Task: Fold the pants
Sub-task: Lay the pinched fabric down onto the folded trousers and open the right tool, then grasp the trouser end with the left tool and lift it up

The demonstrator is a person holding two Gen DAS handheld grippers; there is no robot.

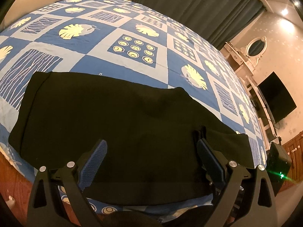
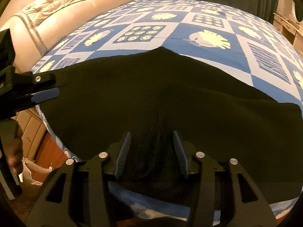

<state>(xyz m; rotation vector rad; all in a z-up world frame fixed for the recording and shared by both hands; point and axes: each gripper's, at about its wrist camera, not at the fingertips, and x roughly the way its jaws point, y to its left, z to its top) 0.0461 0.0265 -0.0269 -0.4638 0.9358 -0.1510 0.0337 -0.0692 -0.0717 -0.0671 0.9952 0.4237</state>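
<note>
The black pants (image 1: 113, 117) lie spread flat on the bed near its front edge; they also fill the middle of the right wrist view (image 2: 151, 87). My left gripper (image 1: 151, 143) is open wide, its blue pads just above the pants' near part, holding nothing. My right gripper (image 2: 151, 138) is open, its ribbed pads above the pants near a lengthwise crease. The left gripper's black body (image 2: 37, 87) shows at the left edge of the right wrist view, over the pants' left end.
The bed carries a blue and white patterned sheet (image 1: 123, 30) with leaf prints. A padded headboard (image 2: 56, 9) is at the far left. Dark curtains (image 1: 198, 5), a white dresser with an oval mirror (image 1: 255, 47) and a black screen (image 1: 276, 98) stand on the right.
</note>
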